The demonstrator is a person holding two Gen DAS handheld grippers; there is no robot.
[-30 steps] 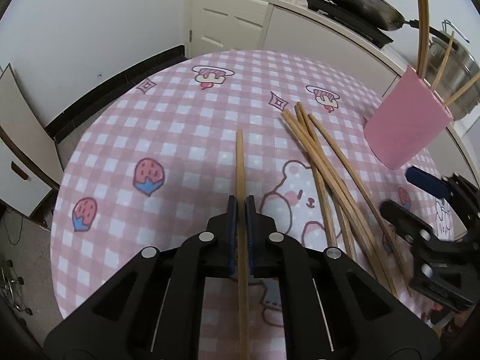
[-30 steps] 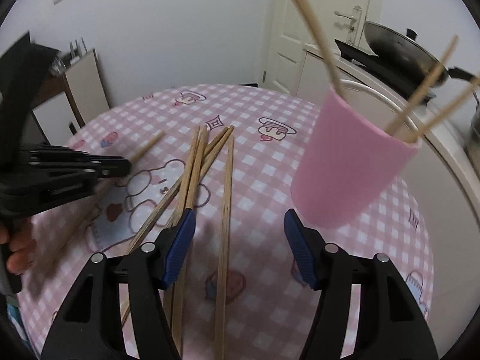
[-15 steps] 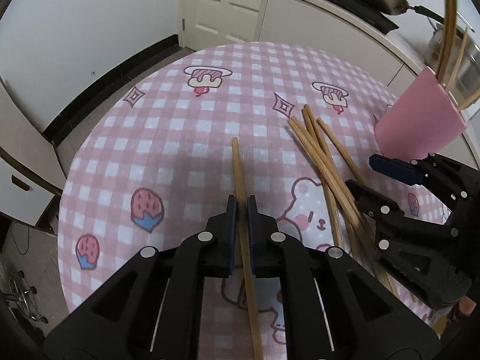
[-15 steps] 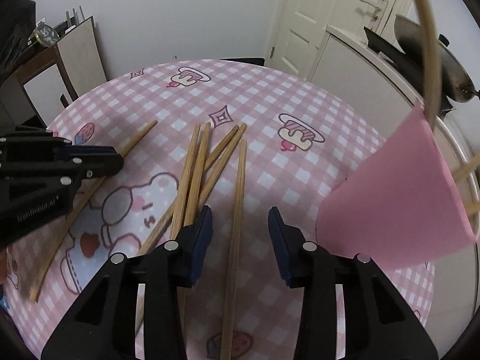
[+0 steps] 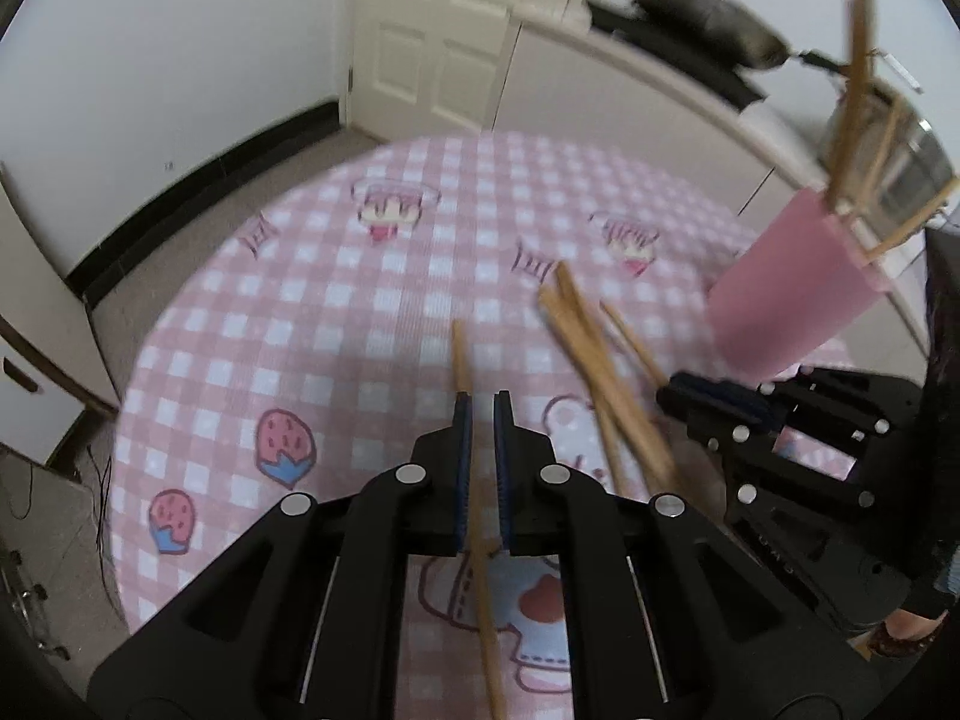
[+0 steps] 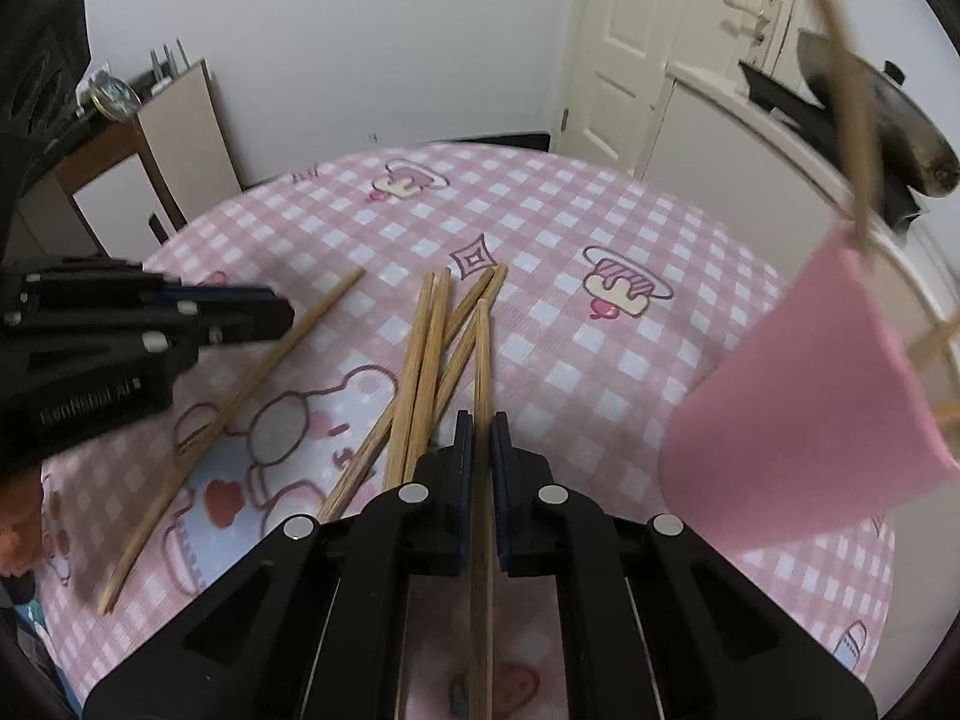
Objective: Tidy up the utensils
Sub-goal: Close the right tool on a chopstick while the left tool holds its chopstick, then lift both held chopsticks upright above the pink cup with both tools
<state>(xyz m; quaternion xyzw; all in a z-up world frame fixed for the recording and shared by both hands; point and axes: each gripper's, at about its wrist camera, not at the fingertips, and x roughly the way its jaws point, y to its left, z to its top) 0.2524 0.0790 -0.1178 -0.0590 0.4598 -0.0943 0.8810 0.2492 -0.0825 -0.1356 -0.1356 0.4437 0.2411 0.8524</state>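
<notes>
On the pink checked tablecloth (image 6: 600, 252) lies a loose pile of wooden chopsticks (image 6: 420, 360), blurred in the left wrist view (image 5: 600, 372). My right gripper (image 6: 480, 420) is shut on the rightmost chopstick (image 6: 483, 348) of that pile, which runs straight between its blue pads. My left gripper (image 5: 480, 405) is shut on a separate chopstick (image 5: 462, 354), which slants off to the left of the pile (image 6: 270, 372). A pink cup (image 6: 804, 408) stands at the right and holds several chopsticks (image 5: 852, 90). Each gripper shows in the other's view: the left (image 6: 282, 315), the right (image 5: 666, 390).
A white counter (image 5: 630, 96) runs behind the table with a dark wok (image 5: 702, 30) and a steel pot (image 5: 918, 168) on it. A white door (image 5: 444, 30) stands at the back and a low cabinet (image 6: 180, 138) at the left. A hand (image 6: 18, 516) shows at the left edge.
My right gripper's jaws went from wide open to shut on one chopstick of the pile as it moved in over it. My left gripper rose slightly with its chopstick.
</notes>
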